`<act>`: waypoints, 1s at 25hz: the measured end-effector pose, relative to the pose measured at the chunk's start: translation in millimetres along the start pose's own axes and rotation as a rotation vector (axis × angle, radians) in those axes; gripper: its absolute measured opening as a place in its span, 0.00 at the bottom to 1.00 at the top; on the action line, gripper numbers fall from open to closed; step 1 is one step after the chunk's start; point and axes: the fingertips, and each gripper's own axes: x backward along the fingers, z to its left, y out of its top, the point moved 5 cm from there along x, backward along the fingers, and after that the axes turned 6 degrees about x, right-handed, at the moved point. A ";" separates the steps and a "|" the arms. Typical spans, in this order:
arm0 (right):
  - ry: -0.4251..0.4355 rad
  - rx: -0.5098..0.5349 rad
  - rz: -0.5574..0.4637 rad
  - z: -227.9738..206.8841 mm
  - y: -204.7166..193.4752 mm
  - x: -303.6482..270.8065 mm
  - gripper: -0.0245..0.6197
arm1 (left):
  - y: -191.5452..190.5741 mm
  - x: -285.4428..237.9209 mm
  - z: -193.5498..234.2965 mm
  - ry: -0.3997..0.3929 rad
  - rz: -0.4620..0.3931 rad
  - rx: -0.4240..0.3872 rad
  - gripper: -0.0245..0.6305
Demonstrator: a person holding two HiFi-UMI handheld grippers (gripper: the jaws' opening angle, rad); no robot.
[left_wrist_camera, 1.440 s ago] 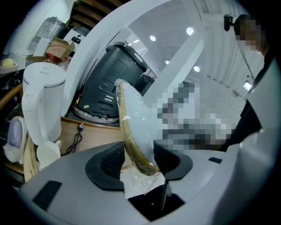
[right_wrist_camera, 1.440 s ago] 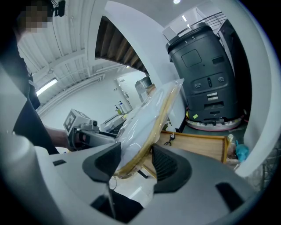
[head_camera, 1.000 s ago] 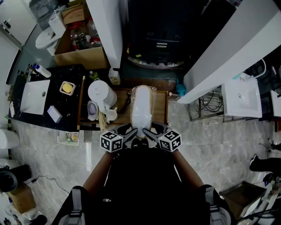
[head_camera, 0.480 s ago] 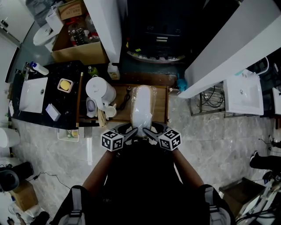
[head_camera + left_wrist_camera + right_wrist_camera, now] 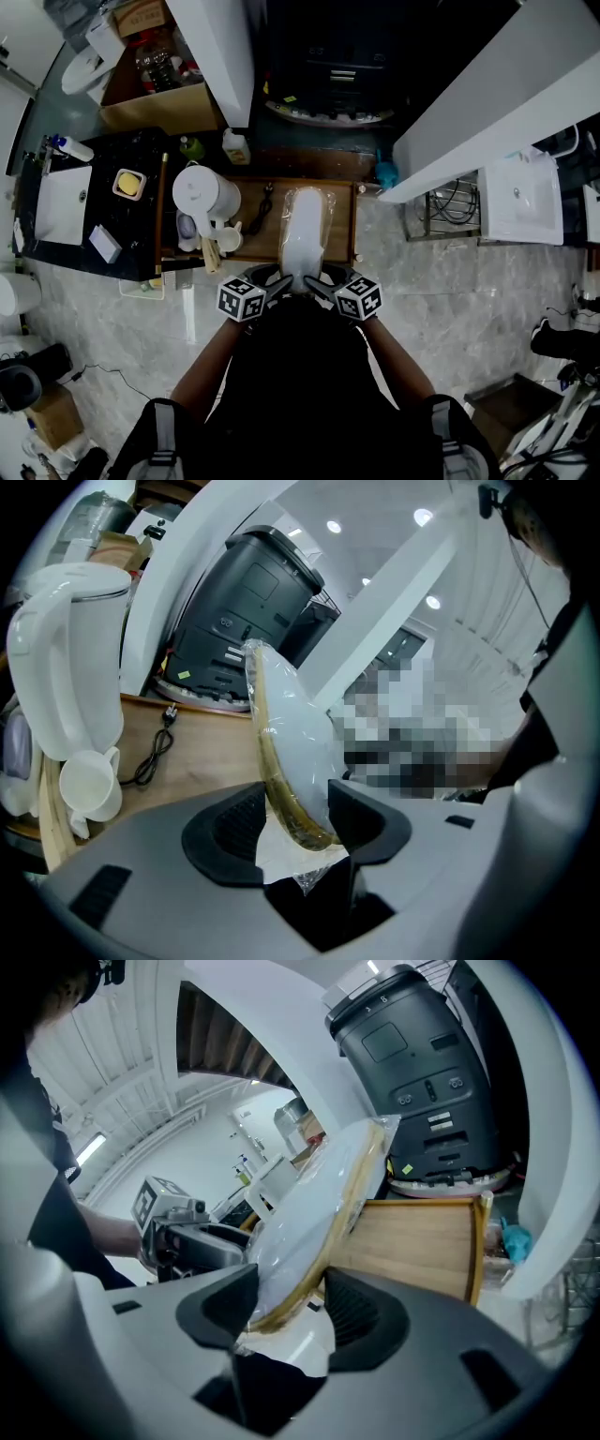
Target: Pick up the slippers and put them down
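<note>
A pair of white slippers with tan soles, sealed in clear plastic (image 5: 305, 234), hangs lengthwise over the wooden tabletop (image 5: 342, 220). Both grippers hold its near end. My left gripper (image 5: 272, 281) grips from the left and my right gripper (image 5: 323, 284) from the right. In the left gripper view the pack (image 5: 291, 733) rises away between the jaws of the left gripper (image 5: 295, 822), tan sole to the left. In the right gripper view the pack (image 5: 314, 1208) slants up and away between the jaws of the right gripper (image 5: 291, 1307). The left gripper (image 5: 187, 1232) shows beyond it.
A white kettle (image 5: 202, 195), a white cup (image 5: 89, 789) and a black cable (image 5: 155, 752) stand on the left of the wooden top. A black appliance (image 5: 342, 56) stands behind it. A dark counter with a sink (image 5: 61, 202) lies to the left, white beams at both sides.
Both grippers have sunk together with the slipper pack, bringing it lower over the wooden top. The grip on it looks the same.
</note>
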 end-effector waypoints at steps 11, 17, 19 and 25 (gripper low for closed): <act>0.009 -0.053 0.039 -36.2 -15.5 -16.7 0.39 | 1.7 -33.3 21.8 0.023 0.058 0.030 0.35; 0.018 -0.085 0.052 -45.8 -25.4 -30.1 0.39 | -3.0 -42.0 35.4 0.043 0.082 0.056 0.35; 0.021 -0.091 0.049 -49.0 -27.6 -35.3 0.39 | -4.8 -45.7 41.9 0.057 0.087 0.065 0.35; 0.015 -0.130 0.066 -66.9 -36.7 -47.6 0.39 | -5.9 -64.9 57.6 0.088 0.109 0.080 0.35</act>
